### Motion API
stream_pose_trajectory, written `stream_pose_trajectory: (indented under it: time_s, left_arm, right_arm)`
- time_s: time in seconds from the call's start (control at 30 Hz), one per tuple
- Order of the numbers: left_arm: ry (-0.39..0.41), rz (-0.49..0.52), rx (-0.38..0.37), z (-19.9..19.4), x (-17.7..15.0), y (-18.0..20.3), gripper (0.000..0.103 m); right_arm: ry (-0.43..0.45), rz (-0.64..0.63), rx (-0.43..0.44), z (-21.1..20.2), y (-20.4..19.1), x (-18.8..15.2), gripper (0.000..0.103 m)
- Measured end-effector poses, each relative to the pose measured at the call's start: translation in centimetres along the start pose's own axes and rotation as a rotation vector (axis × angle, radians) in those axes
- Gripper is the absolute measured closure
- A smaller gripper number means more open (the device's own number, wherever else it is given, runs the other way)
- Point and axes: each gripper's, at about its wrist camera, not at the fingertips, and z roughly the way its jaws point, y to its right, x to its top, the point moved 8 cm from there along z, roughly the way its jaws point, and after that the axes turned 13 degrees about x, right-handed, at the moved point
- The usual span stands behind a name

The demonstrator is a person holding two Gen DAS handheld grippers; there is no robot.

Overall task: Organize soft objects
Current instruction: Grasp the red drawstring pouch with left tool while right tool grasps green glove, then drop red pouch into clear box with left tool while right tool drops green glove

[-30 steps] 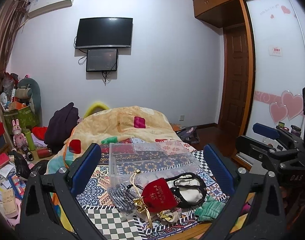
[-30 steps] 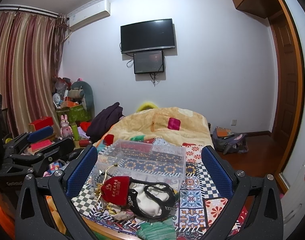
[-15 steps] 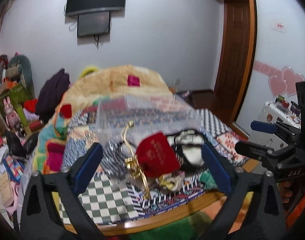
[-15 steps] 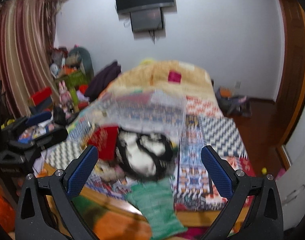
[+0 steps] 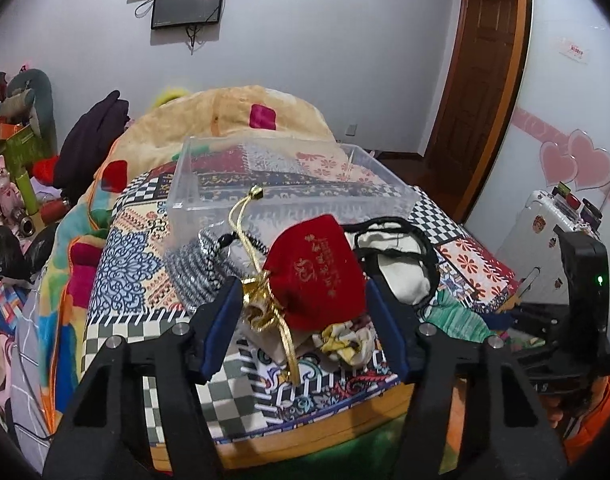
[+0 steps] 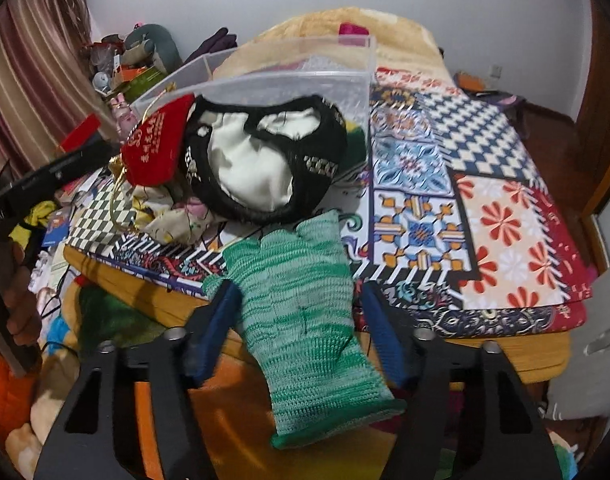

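Observation:
A pile of soft things lies at the near edge of the patterned bed. A red velvet pouch (image 5: 317, 268) with gold cord lies between the open fingers of my left gripper (image 5: 303, 312), which is apart from it. A white bag with black trim (image 5: 401, 264) lies to its right, a grey knit piece (image 5: 193, 268) to its left. In the right wrist view a green knit glove (image 6: 301, 312) hangs over the bed edge between the open fingers of my right gripper (image 6: 301, 320). The white bag (image 6: 257, 164) and red pouch (image 6: 157, 144) lie behind it.
A clear plastic box (image 5: 281, 188) stands open on the bed behind the pile; it also shows in the right wrist view (image 6: 265, 76). A yellow blanket (image 5: 233, 116) lies beyond. Clutter and toys (image 5: 13, 184) fill the floor at left. A wardrobe (image 5: 569, 120) stands right.
Both grippers have moved forward and tilted down toward the pile. The red pouch now lies between the left fingers, the green glove between the right fingers. Both sets of jaws have narrowed.

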Motion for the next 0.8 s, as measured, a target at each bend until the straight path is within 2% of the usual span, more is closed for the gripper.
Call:
stream_pose_trajectory:
  time_s: [0.23,0.3,0.47,0.8]
  left_arm:
    - [-0.04,0.027,0.022,2.4,0.0,0.7,0.067]
    - [-0.05,0.034,0.032,2.9,-0.2,0.7,0.076]
    - [-0.043,0.024,0.02,2.7,-0.4,0.1,0.094]
    - [0.052,0.018,0.013,-0.5,1.5,-0.6,0.099]
  right_arm:
    - [0.022,-0.007,0.033,-0.5,-0.2,-0.2,0.081]
    - [0.035,0.003,0.041,-0.7,-0.2,0.2,0.085]
    - [0.092,-0.006,0.027,-2.2,-0.6,1.5,0.087]
    - [0.238,-0.026,-0.007,-6.3,-1.2,5.7,0.087]
